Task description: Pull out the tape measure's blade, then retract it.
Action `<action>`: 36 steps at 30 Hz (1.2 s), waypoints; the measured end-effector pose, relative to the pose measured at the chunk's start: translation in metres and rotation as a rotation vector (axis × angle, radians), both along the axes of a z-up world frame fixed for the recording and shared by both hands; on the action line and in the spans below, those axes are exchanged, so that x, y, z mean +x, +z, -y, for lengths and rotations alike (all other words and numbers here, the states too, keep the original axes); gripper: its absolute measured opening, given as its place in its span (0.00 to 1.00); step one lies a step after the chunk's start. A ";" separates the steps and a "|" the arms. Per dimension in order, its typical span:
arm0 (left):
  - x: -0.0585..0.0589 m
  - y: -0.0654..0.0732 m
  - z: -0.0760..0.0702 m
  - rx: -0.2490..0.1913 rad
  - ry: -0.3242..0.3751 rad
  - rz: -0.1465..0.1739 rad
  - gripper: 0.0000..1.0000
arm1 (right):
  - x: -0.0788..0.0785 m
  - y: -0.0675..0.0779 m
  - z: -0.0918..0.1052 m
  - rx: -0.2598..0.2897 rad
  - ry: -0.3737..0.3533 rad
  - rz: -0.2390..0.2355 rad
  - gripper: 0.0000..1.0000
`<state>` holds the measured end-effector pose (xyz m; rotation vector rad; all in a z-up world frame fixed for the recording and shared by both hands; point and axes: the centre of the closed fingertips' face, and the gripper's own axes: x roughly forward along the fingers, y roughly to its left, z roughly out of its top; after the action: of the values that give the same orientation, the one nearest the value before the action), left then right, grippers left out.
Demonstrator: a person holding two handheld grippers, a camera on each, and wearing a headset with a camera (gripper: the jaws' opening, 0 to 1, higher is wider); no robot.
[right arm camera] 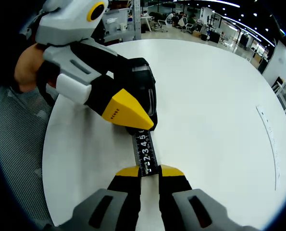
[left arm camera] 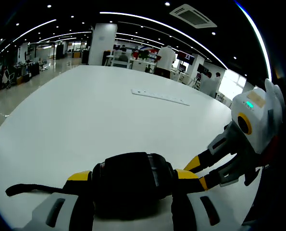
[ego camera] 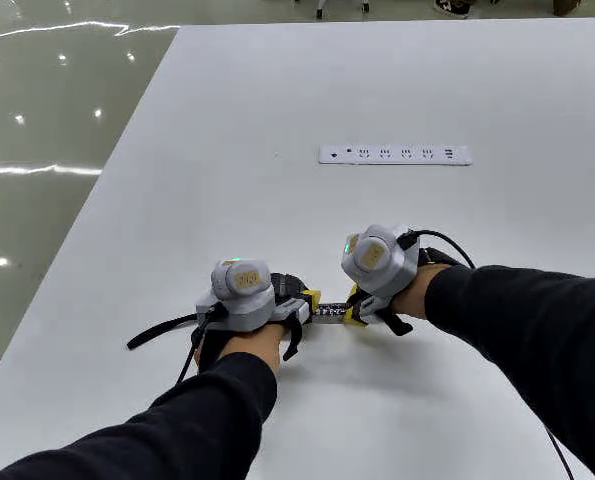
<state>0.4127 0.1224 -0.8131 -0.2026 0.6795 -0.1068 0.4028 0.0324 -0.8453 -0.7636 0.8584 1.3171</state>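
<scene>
I am holding my left gripper at the bottom centre of the left gripper view. Its yellow-tipped jaws are clamping the black case of the tape measure from both sides. A black strap is trailing from the case toward the lower left of that frame, lying on the white table.

My right gripper is sitting at the bottom centre of the right gripper view, and its jaws are pressing together on the end of the blade. The printed numbers are running up the frame from my tips to the mouth of the case, so a short length of blade is showing outside it. In that same view the left gripper is reaching in from the upper left, with one yellow tip lying across the case just above the blade.

In the head view both grippers are sitting close together in the lower middle of the frame, the left one a little lower and to the left. The short strip of blade is bridging the gap between them. The case is sitting low at the table; I cannot tell whether it is touching the surface. A white power strip is lying above the centre of the head view, well apart from both grippers.
</scene>
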 end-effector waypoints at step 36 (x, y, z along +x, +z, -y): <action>-0.002 0.001 -0.003 -0.065 -0.014 -0.009 0.61 | -0.005 0.001 -0.032 0.060 0.016 -0.001 0.08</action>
<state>0.4104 0.1250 -0.8117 -0.2611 0.6869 -0.1411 0.3976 0.0646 -0.8442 -0.7236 0.8115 1.3514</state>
